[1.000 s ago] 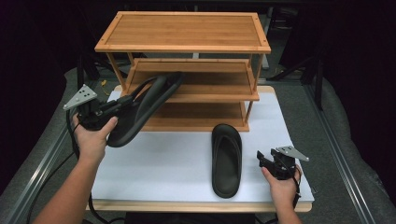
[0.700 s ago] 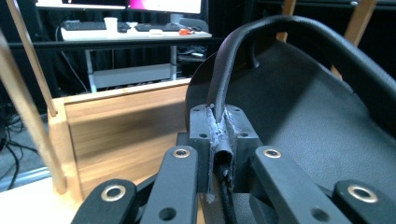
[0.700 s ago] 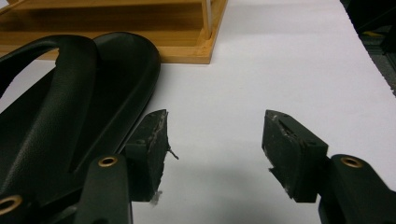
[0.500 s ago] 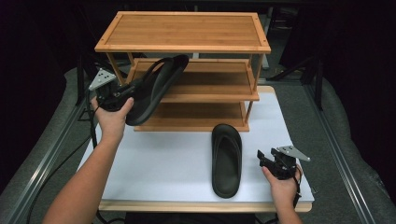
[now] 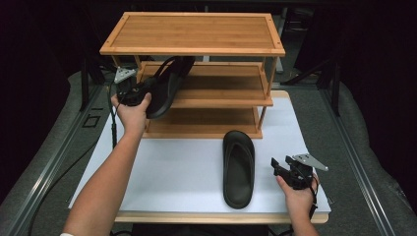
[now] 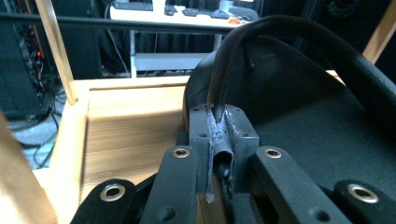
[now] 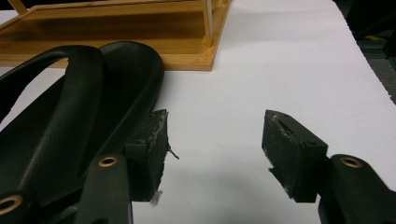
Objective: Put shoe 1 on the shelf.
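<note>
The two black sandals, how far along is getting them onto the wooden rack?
Nothing is shelved yet. In hand: the left hand-held gripper is shut on the strap of one sandal, held at the middle shelf of the rack. Left: setting it down, then the second sandal, lying on the white mat beside the open right hand-held gripper.

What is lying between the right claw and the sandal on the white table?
Nothing: bare white table separates the right claw from the lying sandal, as the high view shows.
</note>
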Tool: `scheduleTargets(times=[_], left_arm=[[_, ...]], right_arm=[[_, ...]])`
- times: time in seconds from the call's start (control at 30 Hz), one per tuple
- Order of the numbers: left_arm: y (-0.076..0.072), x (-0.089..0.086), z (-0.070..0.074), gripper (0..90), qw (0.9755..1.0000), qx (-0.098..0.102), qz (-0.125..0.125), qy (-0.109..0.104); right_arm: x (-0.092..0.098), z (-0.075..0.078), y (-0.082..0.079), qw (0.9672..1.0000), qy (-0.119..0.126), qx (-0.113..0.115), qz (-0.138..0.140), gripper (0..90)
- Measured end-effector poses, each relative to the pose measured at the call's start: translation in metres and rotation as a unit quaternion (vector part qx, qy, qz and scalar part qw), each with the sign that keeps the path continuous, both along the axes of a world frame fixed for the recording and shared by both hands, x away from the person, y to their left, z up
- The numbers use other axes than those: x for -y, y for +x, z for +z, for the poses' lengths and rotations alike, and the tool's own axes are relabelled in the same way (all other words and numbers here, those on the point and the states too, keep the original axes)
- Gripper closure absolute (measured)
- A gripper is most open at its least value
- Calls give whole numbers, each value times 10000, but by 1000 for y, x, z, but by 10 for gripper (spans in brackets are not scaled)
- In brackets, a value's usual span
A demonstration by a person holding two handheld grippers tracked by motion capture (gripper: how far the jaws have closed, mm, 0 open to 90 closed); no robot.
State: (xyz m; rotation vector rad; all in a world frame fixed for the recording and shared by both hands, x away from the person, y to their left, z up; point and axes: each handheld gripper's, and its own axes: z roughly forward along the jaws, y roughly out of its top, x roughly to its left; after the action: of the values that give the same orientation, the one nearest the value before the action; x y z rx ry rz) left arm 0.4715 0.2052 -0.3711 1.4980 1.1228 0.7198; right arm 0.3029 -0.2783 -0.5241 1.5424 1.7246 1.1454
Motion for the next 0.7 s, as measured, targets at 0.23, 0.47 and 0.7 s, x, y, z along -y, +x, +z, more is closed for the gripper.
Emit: scheduleTargets(times=[0.23,0.47,0.7], left_arm=[[13,10,1,829,9992,-70,297,242],[25,14,-1,827,9974,-221,630,267],[29,27,2,792,9962,-241,676,500]], right_arm=[[1,1,-2,10000,24,35,18,407],[2,1,-2,10000,59,50,0,407],[2,1,-1,10000,37,64,8,407]])
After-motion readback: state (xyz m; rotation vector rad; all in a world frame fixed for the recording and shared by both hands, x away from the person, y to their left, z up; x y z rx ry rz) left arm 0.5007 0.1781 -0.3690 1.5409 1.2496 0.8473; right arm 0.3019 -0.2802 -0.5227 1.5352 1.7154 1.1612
